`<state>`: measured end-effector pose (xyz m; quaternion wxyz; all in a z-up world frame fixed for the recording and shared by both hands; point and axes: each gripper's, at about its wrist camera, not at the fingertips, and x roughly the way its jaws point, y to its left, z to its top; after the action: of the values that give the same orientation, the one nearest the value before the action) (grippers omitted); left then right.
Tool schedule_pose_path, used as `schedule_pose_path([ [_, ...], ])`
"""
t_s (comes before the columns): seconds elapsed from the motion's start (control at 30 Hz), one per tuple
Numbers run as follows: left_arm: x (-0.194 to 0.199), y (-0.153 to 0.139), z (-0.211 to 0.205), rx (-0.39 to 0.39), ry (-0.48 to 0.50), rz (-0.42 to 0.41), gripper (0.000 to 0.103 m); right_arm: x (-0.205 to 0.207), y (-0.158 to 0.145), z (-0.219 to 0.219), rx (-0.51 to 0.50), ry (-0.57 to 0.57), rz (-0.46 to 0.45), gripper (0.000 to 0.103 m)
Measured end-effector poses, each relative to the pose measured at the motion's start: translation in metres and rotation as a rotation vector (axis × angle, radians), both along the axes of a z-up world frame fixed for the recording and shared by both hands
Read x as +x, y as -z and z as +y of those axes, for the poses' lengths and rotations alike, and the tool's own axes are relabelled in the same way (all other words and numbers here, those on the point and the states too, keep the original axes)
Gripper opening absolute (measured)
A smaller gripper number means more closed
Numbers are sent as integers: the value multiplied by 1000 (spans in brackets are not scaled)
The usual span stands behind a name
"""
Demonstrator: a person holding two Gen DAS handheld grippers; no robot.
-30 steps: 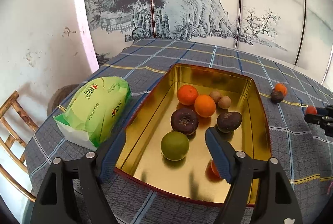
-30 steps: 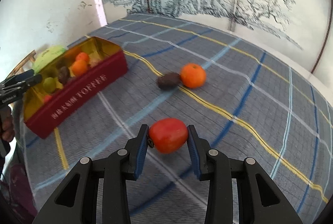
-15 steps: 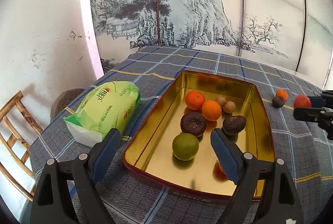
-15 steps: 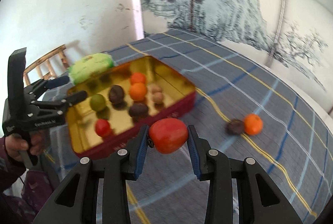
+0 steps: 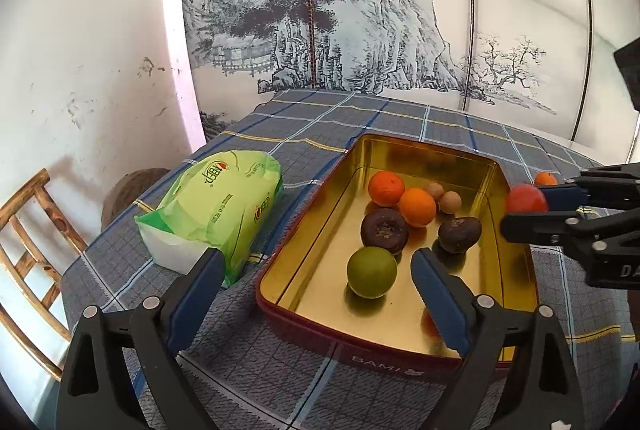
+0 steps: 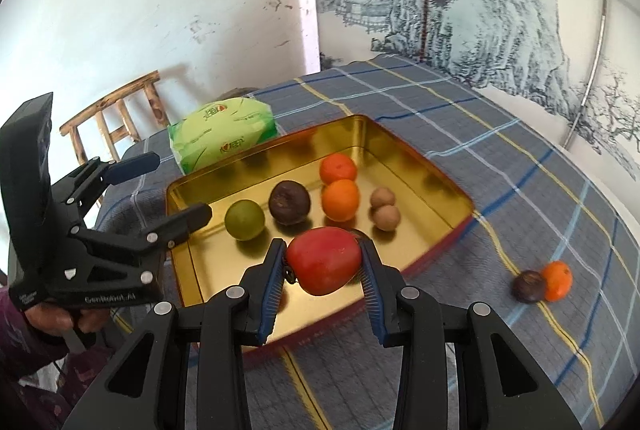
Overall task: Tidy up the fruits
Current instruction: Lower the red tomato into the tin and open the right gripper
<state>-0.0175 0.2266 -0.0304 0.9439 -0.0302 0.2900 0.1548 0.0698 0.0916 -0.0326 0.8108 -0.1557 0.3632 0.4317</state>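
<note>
A gold tin [image 5: 316,214] with dark red sides holds several fruits: two oranges [image 5: 417,207], a green fruit [image 5: 371,272], two dark ones and two small brown ones. My right gripper [image 6: 323,262] is shut on a red tomato [image 6: 323,260] and holds it over the tin's [image 6: 400,150] near edge. In the left wrist view that tomato [image 5: 525,198] hangs by the tin's right rim. My left gripper [image 5: 318,262] hovers at the tin's near left end. Its jaws are opening, and the pads touch nothing. An orange [image 6: 557,280] and a dark fruit [image 6: 529,286] lie loose on the cloth.
A green tissue pack [image 5: 216,206] lies left of the tin on the blue checked tablecloth [image 6: 520,158]. A wooden chair [image 5: 24,230] stands past the table's left edge by the white wall. A painted screen backs the table. A person's hand [image 6: 60,318] grips the left tool.
My right gripper carried the tomato from the open cloth to above the tin. My left gripper's jaws spread wider and stayed by the tin.
</note>
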Motion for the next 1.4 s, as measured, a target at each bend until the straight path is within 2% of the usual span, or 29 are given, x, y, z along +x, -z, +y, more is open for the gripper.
schedule_pose_path([
  [0.53, -1, 2, 6, 3, -16, 11, 96, 10, 25, 47, -55, -42, 42, 38],
  [1.4, -2, 9, 10, 10, -15, 26, 98, 15, 40, 60, -80, -37, 65, 38],
])
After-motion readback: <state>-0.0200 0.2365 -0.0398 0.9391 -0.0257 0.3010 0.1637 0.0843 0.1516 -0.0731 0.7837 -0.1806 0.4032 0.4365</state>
